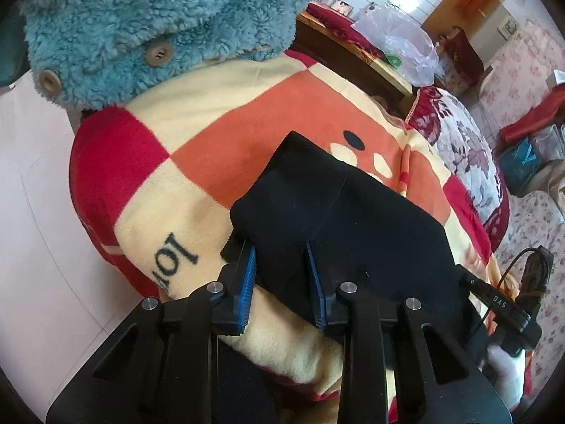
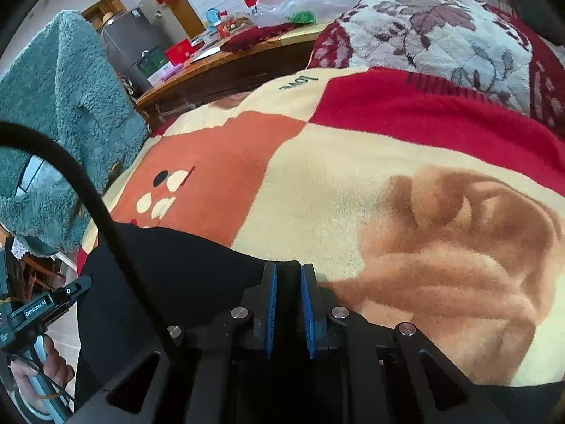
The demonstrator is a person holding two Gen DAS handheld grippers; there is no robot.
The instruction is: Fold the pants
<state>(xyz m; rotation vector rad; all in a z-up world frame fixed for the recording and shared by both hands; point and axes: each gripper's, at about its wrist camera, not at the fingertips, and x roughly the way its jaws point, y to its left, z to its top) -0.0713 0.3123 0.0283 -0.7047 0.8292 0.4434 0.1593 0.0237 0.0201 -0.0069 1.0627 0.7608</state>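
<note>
Black soft-knit pants (image 1: 339,219), folded into a thick, lint-flecked bundle, lie on the red, orange and cream checked fleece blanket (image 1: 219,134). Left gripper (image 1: 280,251) straddles a fold, blue pads apart. Right gripper (image 2: 289,272) pinches the pants' edge.

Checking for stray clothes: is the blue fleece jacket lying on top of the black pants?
No, the fleece jacket sits apart from the black pants.
</note>
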